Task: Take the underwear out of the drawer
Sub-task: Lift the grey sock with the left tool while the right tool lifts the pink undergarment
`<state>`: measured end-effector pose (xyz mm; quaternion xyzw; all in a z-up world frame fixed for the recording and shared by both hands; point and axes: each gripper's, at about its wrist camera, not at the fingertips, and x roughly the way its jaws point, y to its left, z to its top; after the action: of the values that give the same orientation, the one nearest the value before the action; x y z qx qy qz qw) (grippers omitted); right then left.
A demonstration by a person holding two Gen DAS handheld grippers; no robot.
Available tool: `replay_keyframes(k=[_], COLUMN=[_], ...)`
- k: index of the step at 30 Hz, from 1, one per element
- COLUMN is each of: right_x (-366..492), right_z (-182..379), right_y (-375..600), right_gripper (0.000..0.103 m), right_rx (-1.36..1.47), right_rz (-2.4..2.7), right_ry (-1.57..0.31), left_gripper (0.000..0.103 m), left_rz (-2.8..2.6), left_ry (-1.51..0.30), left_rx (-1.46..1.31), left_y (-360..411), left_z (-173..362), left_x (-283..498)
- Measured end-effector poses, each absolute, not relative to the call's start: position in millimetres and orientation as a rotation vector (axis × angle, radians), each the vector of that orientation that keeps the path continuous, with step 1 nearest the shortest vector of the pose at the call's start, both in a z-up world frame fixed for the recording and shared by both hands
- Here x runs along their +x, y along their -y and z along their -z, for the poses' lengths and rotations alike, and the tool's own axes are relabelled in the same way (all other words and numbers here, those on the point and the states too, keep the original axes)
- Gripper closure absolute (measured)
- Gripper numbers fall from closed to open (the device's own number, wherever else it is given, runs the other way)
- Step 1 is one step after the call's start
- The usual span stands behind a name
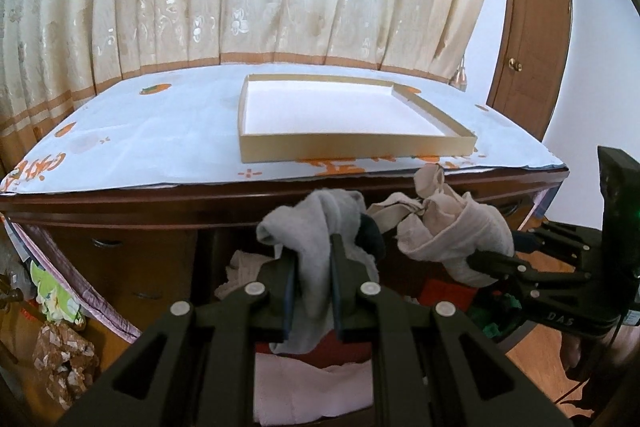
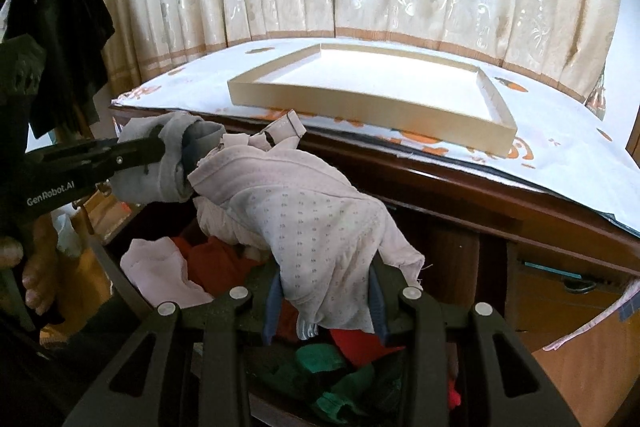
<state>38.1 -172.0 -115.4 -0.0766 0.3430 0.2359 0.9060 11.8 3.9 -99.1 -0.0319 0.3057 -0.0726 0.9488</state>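
The left gripper (image 1: 313,255) is clamped on a grey garment (image 1: 316,219), the right gripper (image 2: 326,291) on a pale pink dotted one (image 2: 304,211) — both lifted clear of the open drawer (image 2: 224,267). Next, I judge: carry them up into the shallow box (image 1: 352,143) on the dresser top.

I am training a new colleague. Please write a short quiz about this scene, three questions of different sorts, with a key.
1. True or false: the left tongs are shut on a grey garment.
2. What do the right tongs hold? A) a red garment B) a pale pink dotted garment C) nothing
3. What stands on the dresser top?

Key:
1. True.
2. B, the pale pink dotted garment.
3. A shallow, empty cardboard tray.
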Motion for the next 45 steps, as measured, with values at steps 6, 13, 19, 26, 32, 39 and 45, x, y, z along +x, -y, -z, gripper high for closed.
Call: replay_keyframes(k=[6,13,19,26,32,39,45], right_x=[36.5,35.4,33.6,32.9,32.3,33.4,35.5], right_z=[111.7,109.4,102.3,93.3,86.4,79.8,71.7], right_y=[172.7,173.9,174.6,176.4,178.1,181.6,184.7], right_gripper=[0.065,0.065,0.065,0.064,0.064,0.064,0.064], right_rx=[-0.148,-0.135,-0.131,-0.118,-0.107,-0.097,-0.083], right_rz=[-0.49,-0.487,-0.485,-0.482,-0.482,-0.478,-0.476], right_ry=[-0.691,-0.676,-0.657,-0.631,-0.611,-0.592,-0.569], left_gripper=[0.091,0.091,0.091,0.091,0.091,0.091,0.091], left_rz=[0.146,0.142,0.137,0.131,0.131,0.133,0.138], left_ry=[-0.603,-0.573,-0.545,-0.514,-0.497,-0.478,-0.465], left_rx=[-0.068,-0.073,-0.077,-0.084,-0.08,-0.066,-0.056], left_y=[-3.5,-5.2,-7.2,-8.9,-8.7,-6.0,-2.9], left_z=[94.6,87.8,78.9,68.8,62.9,53.9,50.0], left_x=[9.9,6.7,5.2,4.1,4.9,10.5,13.3])
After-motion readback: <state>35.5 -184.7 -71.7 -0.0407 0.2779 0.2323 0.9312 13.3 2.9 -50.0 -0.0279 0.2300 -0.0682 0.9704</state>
